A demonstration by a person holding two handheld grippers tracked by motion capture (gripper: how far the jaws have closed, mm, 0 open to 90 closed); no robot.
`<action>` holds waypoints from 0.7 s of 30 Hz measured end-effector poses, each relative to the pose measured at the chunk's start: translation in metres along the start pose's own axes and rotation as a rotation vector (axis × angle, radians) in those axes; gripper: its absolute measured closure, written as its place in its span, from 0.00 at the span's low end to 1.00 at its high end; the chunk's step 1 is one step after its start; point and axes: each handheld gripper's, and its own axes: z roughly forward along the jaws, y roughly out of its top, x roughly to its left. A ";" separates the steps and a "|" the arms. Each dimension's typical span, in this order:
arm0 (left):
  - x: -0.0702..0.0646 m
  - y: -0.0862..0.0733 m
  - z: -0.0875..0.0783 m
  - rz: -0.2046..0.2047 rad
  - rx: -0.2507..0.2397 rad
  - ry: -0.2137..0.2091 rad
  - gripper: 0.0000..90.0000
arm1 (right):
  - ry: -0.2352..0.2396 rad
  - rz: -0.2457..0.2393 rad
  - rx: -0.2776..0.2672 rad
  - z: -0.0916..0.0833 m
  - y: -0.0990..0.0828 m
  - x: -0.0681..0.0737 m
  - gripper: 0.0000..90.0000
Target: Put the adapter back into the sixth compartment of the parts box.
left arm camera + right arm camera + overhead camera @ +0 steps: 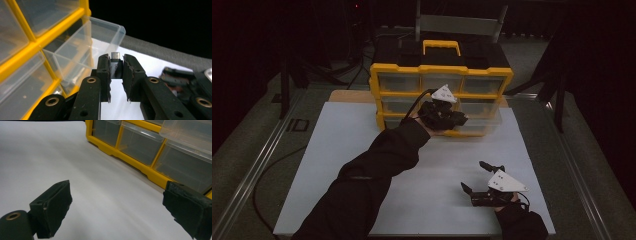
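USB adapter (115, 67): small, black plastic, metal plug | left tool (116, 75) clamps it

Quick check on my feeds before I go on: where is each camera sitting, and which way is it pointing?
High view: above the person's side, looking forward and down on the white table and yellow drawer cabinet; both sleeves, left tool and right tool show.
Left gripper view: rides the left tool, facing an open clear drawer; the tool clamps a small USB adapter.
Right gripper view: rides the open right tool, low over the table, facing the cabinet.
All three share the cabinet.
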 end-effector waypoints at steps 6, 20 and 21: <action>0.003 0.007 0.006 -0.034 -0.038 0.025 0.86 | 0.002 -0.001 -0.002 0.000 -0.001 -0.001 0.09; 0.001 0.016 0.022 -0.085 -0.092 0.115 0.86 | 0.003 -0.001 -0.004 -0.001 0.000 0.000 0.09; 0.000 0.017 0.024 -0.085 -0.090 0.117 0.86 | 0.004 -0.003 -0.005 -0.001 0.000 0.000 0.09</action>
